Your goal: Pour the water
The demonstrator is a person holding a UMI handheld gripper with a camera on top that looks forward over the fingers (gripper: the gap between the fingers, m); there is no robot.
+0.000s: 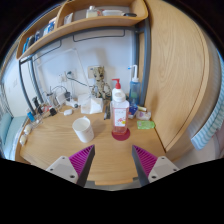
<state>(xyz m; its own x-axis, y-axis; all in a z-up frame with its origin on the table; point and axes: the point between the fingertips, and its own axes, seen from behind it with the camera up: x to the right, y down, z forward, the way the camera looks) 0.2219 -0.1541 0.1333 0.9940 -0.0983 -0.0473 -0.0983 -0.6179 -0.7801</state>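
A clear plastic bottle [120, 108] with pink liquid at its base and a red cap stands upright on the wooden desk [100, 150], beyond the fingers and a little right of their middle. A white cup [83, 129] stands to its left, beyond the left finger. My gripper [112, 160] is open and empty, its two magenta pads [83, 158] spread wide over the bare desk near its front edge. Nothing is between the fingers.
A green sponge [146, 125] lies right of the bottle. A spray bottle [133, 90], a tissue box [96, 104], cables and small bottles [35, 112] stand along the back wall. A shelf [90, 20] hangs above. A wooden panel [175, 70] rises at the right.
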